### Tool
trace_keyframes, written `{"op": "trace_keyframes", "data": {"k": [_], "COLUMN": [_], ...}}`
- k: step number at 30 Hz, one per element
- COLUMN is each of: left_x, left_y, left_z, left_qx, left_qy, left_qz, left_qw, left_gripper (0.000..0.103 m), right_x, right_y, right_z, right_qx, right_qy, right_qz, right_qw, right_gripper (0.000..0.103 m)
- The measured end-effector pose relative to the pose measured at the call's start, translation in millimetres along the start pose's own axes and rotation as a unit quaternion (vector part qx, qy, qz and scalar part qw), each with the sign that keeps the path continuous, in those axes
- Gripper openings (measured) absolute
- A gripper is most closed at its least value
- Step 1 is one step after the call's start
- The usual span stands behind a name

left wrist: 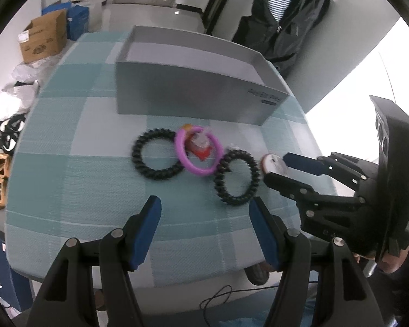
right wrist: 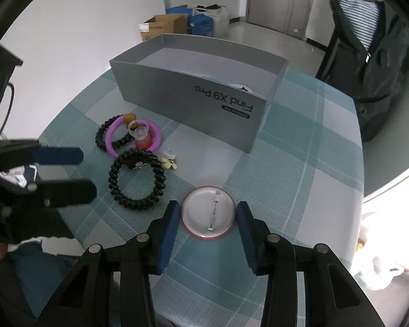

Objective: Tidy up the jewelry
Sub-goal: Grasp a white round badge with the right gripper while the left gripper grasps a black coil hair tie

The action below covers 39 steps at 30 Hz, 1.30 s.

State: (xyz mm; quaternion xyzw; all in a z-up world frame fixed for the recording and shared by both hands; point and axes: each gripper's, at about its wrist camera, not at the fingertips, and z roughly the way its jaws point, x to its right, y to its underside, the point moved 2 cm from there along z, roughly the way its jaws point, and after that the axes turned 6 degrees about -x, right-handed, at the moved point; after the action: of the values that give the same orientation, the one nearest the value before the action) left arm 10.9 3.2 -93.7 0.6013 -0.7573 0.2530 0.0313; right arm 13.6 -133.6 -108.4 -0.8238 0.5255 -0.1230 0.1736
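A round white pin badge (right wrist: 208, 215) with a red rim lies face down on the checked cloth, between the open fingers of my right gripper (right wrist: 208, 219), which touch or nearly touch its sides. It also shows in the left wrist view (left wrist: 274, 163). Two black spiral hair ties (left wrist: 155, 154) (left wrist: 237, 177), a purple ring (left wrist: 199, 151) and a small red and clear trinket (left wrist: 200, 145) lie before the open grey box (left wrist: 201, 92). My left gripper (left wrist: 205, 212) is open and empty, just short of the nearer hair tie.
A small cream charm (right wrist: 169, 160) lies beside the near hair tie. The teal checked table (left wrist: 95, 196) ends close behind my grippers. A dark jacket on a chair (left wrist: 289, 19) stands behind the table. Cardboard boxes (left wrist: 43, 38) and shoes sit on the floor at the left.
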Motion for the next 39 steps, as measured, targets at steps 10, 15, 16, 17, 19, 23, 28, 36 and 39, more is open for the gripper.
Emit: {"op": "trace_keyframes", "data": {"k": [10,15,16,17,19,23,28,36,39], "left_x": [19,20,22,25,31,42,47,42,38], "left_y": [0,-9,-11,-14,-18,-24,-24,-21,-18], "left_z": [12,17,18,20,24,31,33,29,24], "left_qx": [-0.024,-0.026,-0.028,-0.031,-0.036,-0.043,-0.042,-0.042,-0.041], "left_qy": [0.009,0.017,0.014,0.007,-0.019,-0.044,-0.047,-0.036,-0.024], "left_qz": [0.031,0.009,0.008,0.009,0.016,0.025,0.035,0.031,0.022], "left_qw": [0.9992,0.9995,0.9995,0.9995,0.9990,0.9978,0.9974,0.9980,0.9986], "left_gripper": [0.062,0.062,0.061,0.060,0.053,0.047,0.027,0.020,0.012], "right_x": [20,26,27,27,28,29,34,31,31], "right_y": [-1,-1,-1,-1,-1,1,4,5,7], "right_z": [-18,-26,-28,-30,-33,-37,-41,-48,-50], "right_qx": [0.021,0.029,0.032,0.036,0.041,0.045,0.050,0.059,0.063], "right_qy": [-0.028,-0.040,-0.044,-0.046,-0.047,-0.048,-0.052,-0.053,-0.053], "right_qz": [0.054,0.072,0.074,0.074,0.073,0.073,0.082,0.080,0.079], "right_qw": [0.998,0.996,0.996,0.996,0.995,0.995,0.994,0.994,0.993], "right_gripper": [0.041,0.041,0.041,0.041,0.041,0.041,0.041,0.041,0.041]}}
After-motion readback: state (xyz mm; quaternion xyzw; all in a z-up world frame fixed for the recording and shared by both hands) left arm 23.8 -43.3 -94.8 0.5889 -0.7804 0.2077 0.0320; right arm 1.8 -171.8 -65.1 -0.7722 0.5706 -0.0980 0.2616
